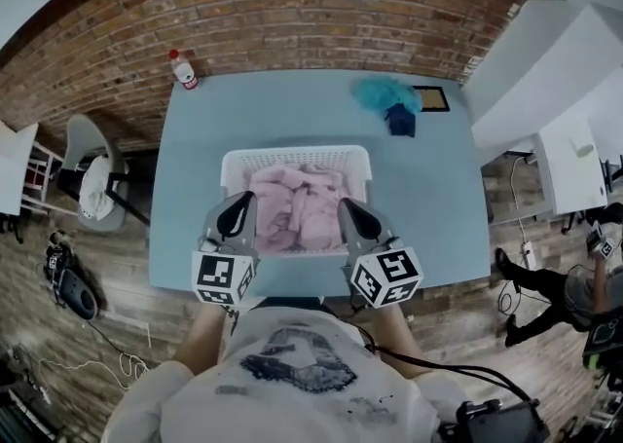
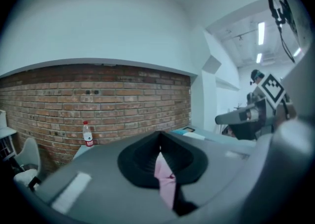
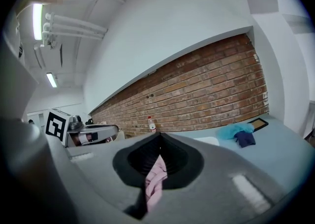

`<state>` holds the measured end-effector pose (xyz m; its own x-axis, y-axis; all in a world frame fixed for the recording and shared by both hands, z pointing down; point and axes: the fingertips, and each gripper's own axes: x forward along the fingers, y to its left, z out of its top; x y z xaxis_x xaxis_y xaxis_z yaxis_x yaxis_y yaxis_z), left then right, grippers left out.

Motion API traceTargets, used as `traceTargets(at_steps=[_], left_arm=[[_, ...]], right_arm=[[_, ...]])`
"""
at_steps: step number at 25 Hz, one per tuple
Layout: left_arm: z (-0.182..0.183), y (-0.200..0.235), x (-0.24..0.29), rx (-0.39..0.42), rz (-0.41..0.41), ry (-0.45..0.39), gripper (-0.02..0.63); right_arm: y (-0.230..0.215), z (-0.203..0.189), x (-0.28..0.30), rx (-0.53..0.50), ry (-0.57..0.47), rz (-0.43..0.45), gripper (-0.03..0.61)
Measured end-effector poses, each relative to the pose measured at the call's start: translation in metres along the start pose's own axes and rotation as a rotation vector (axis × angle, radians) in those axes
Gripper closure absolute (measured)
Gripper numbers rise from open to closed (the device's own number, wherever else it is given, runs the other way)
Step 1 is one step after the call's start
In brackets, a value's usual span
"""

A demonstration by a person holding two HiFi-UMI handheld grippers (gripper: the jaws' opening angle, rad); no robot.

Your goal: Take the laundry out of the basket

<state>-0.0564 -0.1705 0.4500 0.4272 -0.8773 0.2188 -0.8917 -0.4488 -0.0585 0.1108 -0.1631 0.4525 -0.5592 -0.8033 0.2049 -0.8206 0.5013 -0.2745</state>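
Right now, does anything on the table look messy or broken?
Nothing is spilled or broken. The only untidy bit: a teal cloth and a dark blue cloth lie crumpled in the far right corner of the table, outside the basket of pink laundry. The bottle stands upright.

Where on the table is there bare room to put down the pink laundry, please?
The table is bare left of the basket, up to the bottle at the far corner, and right of it, in front of the teal cloth. The far middle is free too. The far right corner is crowded: teal cloth, dark cloth, frame.
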Motion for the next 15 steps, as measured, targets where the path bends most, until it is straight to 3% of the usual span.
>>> traceTargets(at_steps=[10, 15], left_arm=[[0.002, 0.014, 0.020, 0.019, -0.072, 0.002, 0.623], [-0.002, 0.030, 0.028, 0.003, -0.058, 0.024, 0.623]], right_arm=[[0.000, -0.005, 0.035, -0.037, 0.117, -0.005, 0.580], [-0.001, -0.005, 0.046, -0.047, 0.151, -0.004, 0.577]])
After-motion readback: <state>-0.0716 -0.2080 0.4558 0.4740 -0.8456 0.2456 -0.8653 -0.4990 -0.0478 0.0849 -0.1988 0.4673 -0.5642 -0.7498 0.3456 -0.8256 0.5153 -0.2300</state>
